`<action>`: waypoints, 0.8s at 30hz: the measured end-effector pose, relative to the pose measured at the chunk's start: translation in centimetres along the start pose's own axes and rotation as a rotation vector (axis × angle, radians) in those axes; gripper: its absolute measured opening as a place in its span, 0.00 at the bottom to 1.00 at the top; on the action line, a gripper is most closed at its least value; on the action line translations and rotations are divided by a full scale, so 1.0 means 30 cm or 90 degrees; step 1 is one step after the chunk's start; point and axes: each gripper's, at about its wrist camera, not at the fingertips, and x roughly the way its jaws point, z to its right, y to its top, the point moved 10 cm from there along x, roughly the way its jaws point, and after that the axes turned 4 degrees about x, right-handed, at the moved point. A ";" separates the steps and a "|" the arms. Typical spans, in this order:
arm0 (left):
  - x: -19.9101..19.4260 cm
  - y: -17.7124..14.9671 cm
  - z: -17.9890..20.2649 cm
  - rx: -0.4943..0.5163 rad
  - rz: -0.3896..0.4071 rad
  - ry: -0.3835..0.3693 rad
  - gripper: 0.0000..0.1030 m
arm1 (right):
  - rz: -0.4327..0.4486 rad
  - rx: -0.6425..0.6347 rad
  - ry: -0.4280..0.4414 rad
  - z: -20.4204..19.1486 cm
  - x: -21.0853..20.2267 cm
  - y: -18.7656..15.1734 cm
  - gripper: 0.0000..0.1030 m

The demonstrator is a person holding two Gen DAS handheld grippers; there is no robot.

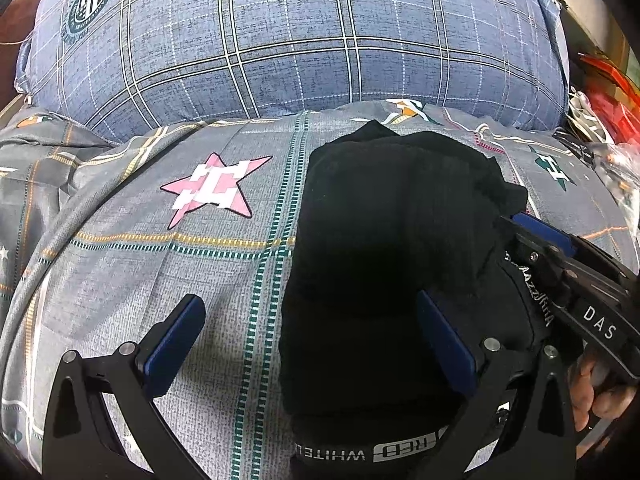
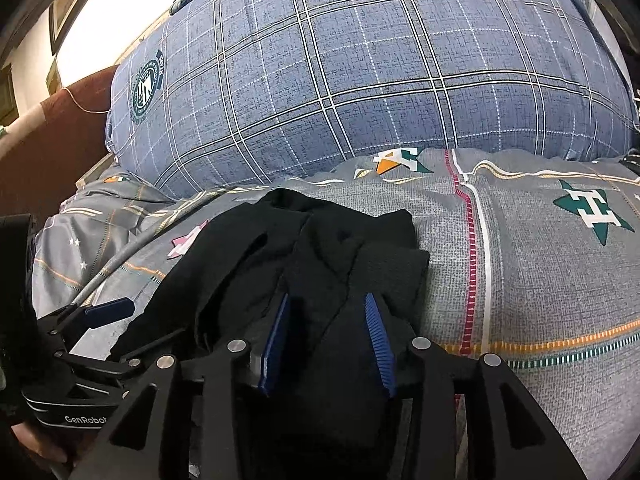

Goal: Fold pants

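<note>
The black pants [image 1: 384,248] lie bunched in a folded heap on the grey patterned bedsheet [image 1: 224,264], waistband with white lettering nearest me. My left gripper [image 1: 308,312] is open, its left finger over the sheet and its right finger on the pants. My right gripper [image 2: 328,304] rests on the pants [image 2: 304,248] with a fold of black cloth between its half-closed blue fingers. It also shows in the left wrist view [image 1: 536,236] at the pants' right edge. The left gripper's finger [image 2: 108,310] shows in the right wrist view.
A large blue plaid pillow [image 1: 280,36] lies behind the pants across the bed. Red and white clutter [image 1: 608,92] sits off the bed at the right. A brown headboard [image 2: 60,140] is at the left.
</note>
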 end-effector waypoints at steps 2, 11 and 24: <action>0.001 -0.002 0.000 -0.001 0.002 0.000 1.00 | -0.001 0.002 0.001 0.002 -0.002 -0.001 0.40; -0.025 -0.029 -0.016 -0.029 -0.028 -0.044 1.00 | -0.022 0.023 0.023 0.003 -0.036 -0.001 0.43; -0.118 0.016 -0.143 -0.066 0.017 -0.079 1.00 | -0.001 0.246 0.108 0.216 -0.163 0.047 0.57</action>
